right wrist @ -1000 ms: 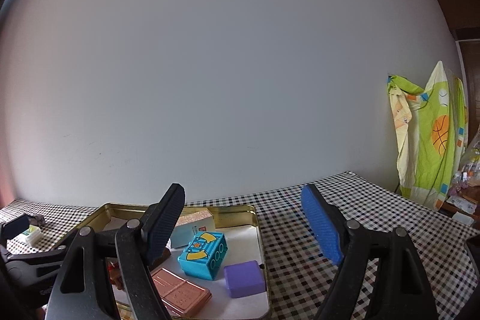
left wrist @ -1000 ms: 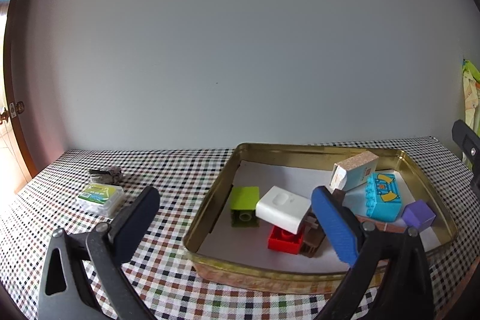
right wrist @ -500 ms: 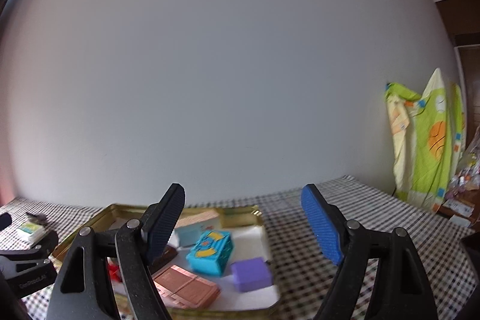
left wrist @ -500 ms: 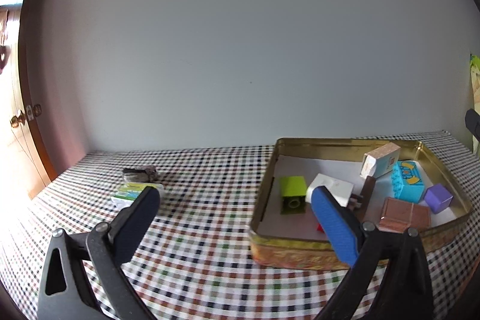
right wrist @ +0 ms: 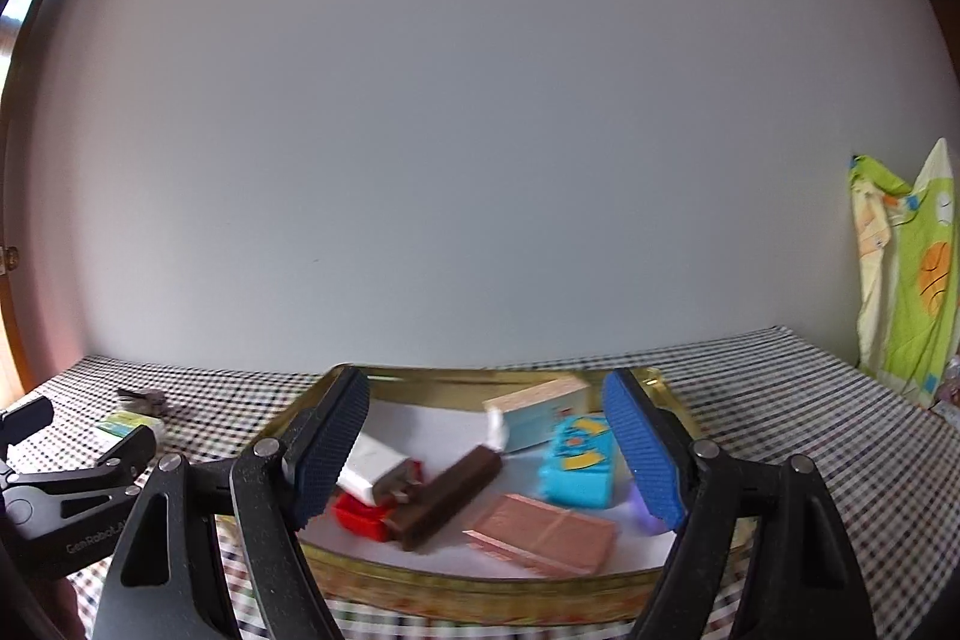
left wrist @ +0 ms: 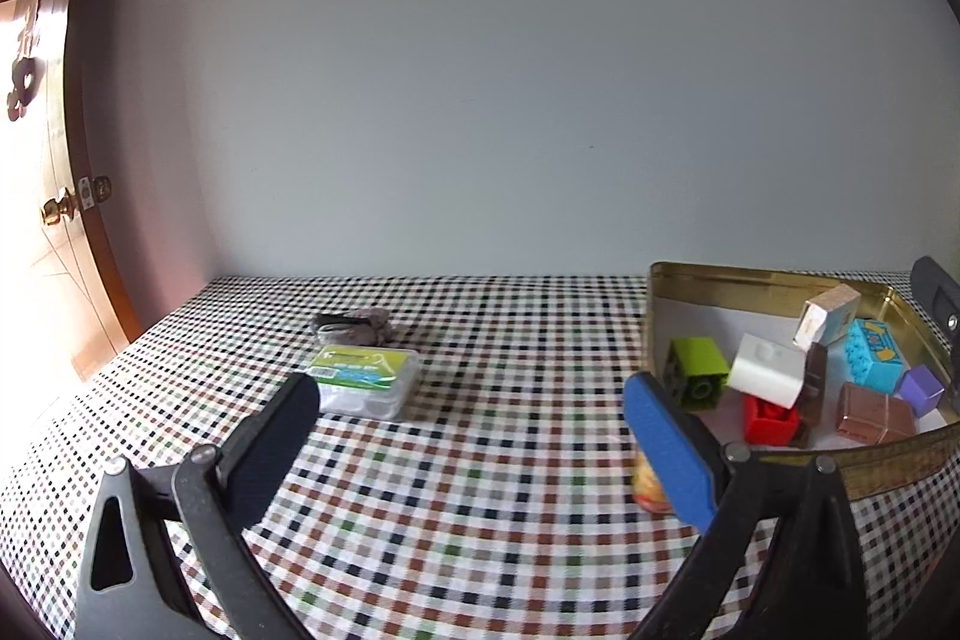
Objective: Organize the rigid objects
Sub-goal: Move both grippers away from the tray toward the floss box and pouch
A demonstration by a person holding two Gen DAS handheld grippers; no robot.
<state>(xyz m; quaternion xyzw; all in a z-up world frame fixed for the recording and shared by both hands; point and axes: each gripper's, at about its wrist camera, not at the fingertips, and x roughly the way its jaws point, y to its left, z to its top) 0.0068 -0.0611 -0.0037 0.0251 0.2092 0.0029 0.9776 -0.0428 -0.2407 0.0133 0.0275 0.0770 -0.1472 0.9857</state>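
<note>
Checked tablecloth (left wrist: 480,400) under a plain pale wall, wooden door (left wrist: 78,196) at far left. From the left wrist: left gripper (left wrist: 468,424) low over the cloth, jaws wide apart, nothing between the pads. Just beyond its left fingertip, small clear box with a green label (left wrist: 366,379); behind that, a dark grey bundle (left wrist: 354,327), too small to identify. Off to the right, gold tin tray (left wrist: 750,280) holding a green brick (left wrist: 696,370), white block (left wrist: 768,370), red brick (left wrist: 771,418), upright brown bar (left wrist: 816,382), pale carton (left wrist: 831,313), turquoise block (left wrist: 876,361), purple cube (left wrist: 921,388) and copper-pink case (left wrist: 873,418), jumbled together and partly leaning on one another. From the right wrist, slightly blurred: right gripper (right wrist: 486,442) in front of the tray's near wall, pointing over it, jaws spread and empty. Between the fingers, same tray contents: white block on the red brick, brown bar tilted against them, copper-pink case flat near the front wall, turquoise block beside the right fingertip. At left, left gripper's black frame; at far right, a green and yellow printed bag (right wrist: 906,268) hanging.
</note>
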